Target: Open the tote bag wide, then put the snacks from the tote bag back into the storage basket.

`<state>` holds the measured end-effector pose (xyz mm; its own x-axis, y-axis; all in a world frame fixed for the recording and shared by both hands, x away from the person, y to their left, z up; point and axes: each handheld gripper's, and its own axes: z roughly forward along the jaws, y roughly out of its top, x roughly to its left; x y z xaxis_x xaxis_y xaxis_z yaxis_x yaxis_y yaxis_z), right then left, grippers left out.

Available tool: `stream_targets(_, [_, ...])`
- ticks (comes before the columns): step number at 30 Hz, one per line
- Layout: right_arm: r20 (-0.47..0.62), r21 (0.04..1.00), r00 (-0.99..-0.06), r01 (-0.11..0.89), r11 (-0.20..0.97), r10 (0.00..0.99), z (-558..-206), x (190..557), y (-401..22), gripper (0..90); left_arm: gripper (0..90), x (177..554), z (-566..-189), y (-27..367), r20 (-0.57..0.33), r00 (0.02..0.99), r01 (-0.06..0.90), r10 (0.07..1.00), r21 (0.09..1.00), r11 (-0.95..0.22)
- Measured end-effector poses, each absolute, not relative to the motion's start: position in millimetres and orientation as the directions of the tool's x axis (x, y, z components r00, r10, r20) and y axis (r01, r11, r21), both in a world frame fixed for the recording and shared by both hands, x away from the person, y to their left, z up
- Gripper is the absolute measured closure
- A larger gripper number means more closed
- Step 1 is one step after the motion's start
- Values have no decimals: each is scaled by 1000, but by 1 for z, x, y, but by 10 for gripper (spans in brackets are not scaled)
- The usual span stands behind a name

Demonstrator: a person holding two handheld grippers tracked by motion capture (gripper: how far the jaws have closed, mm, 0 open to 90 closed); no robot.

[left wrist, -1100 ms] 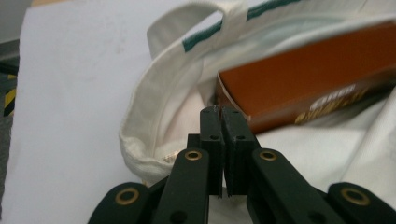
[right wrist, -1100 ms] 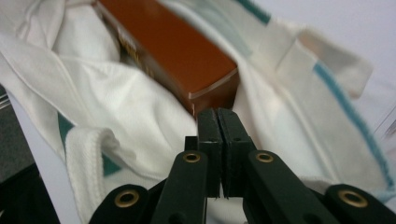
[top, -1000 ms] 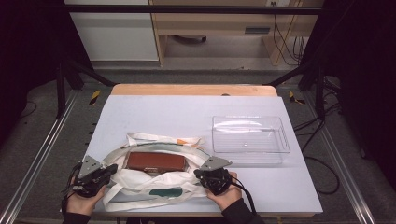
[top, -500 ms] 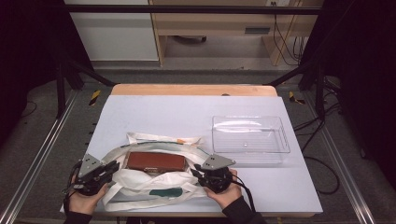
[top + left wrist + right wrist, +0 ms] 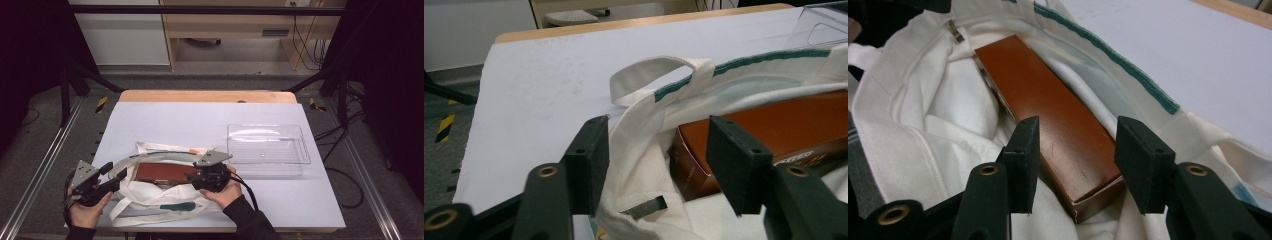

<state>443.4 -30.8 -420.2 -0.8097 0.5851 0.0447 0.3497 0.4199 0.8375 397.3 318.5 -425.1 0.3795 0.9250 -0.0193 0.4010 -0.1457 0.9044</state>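
A white cloth tote bag (image 5: 150,202) with green trim lies open at the table's near edge, and a flat brown box (image 5: 162,172) lies inside it. My left gripper (image 5: 115,176) is at the bag's left end. Its jaws have just been opening and stand open, with the bag's rim (image 5: 644,135) loose between them and the box end (image 5: 774,125) just beyond. My right gripper (image 5: 192,177) is at the box's right end. Its jaws have also just been opening. They straddle the box (image 5: 1048,105) without pressing on it.
A clear plastic tray (image 5: 267,145) stands to the right of the bag, behind my right hand. The white table top (image 5: 200,117) stretches back to a wooden edge strip. Metal frame rails run along both sides of the table.
Both pairs of jaws have gone from shut on the bag's cloth to open. My right gripper has moved left and a little up, over the box's end. The left hand has stayed put.
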Motion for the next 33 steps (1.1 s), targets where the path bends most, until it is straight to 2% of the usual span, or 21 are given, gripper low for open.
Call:
stream_targets(3, [36, 829, -813, 349, 437, 581, -424, 446, -24, 497, 351, 398, -426, 321, -22, 360, 403, 933, 905, -135])
stream_targets(7, [40, 806, -824, 361, 470, 565, -430, 450, -17, 457, 327, 398, -428, 323, -22, 342, 413, 939, 901, -129])
stream_targets(12, [23, 787, -825, 364, 498, 565, -436, 455, -13, 407, 322, 397, -429, 326, -26, 341, 414, 940, 902, -125])
stream_targets(18, [26, 792, -828, 358, 494, 560, -436, 454, -14, 392, 320, 397, -431, 327, -27, 338, 422, 941, 898, -126])
stream_targets(22, [-10, 782, -836, 335, 525, 549, -437, 453, -15, 366, 319, 397, -431, 327, -23, 335, 425, 942, 896, -129])
stream_targets(33, [18, 773, -832, 363, 521, 554, -442, 467, -17, 293, 319, 396, -431, 330, -25, 332, 429, 943, 894, -128])
